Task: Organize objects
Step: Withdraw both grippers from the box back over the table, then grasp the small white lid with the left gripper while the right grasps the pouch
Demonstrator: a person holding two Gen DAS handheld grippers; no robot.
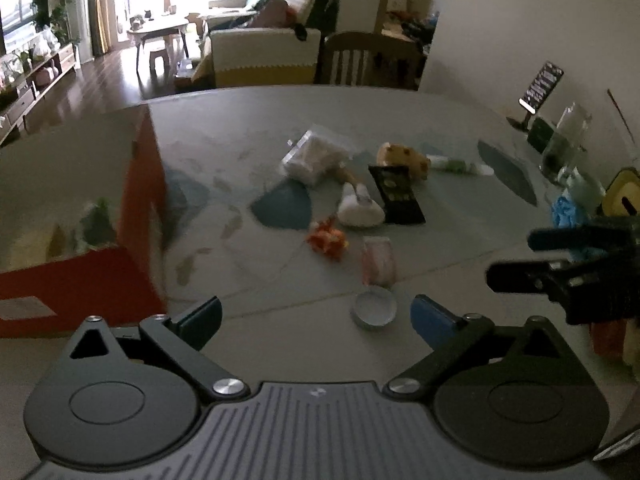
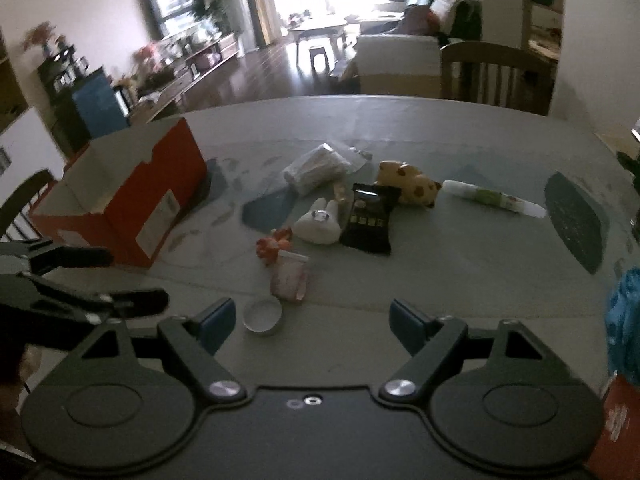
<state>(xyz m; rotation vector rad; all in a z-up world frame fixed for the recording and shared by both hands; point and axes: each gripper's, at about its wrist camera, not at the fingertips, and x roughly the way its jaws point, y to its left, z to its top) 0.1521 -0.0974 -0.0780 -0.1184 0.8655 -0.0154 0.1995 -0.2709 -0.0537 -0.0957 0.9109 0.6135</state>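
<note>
An open orange box (image 2: 132, 208) stands at the table's left; in the left wrist view the orange box (image 1: 80, 276) is close on the left. Loose items lie mid-table: a clear bag (image 2: 316, 168), a spotted yellow toy (image 2: 412, 182), a black packet (image 2: 370, 220), a white plush (image 2: 318, 226), a green-white tube (image 2: 494, 198), an orange toy (image 2: 274, 246), a pink packet (image 2: 290, 276) and a small round tin (image 2: 262, 316). My left gripper (image 1: 316, 320) is open, empty, the tin (image 1: 374, 310) between its fingers' line. My right gripper (image 2: 310, 322) is open, empty, near the tin.
A wooden chair (image 2: 492, 74) stands at the table's far edge. Along the right side in the left wrist view are a phone on a stand (image 1: 540, 88), a glass jar (image 1: 566, 140) and a blue crumpled thing (image 1: 566, 210). Beyond lies a living room.
</note>
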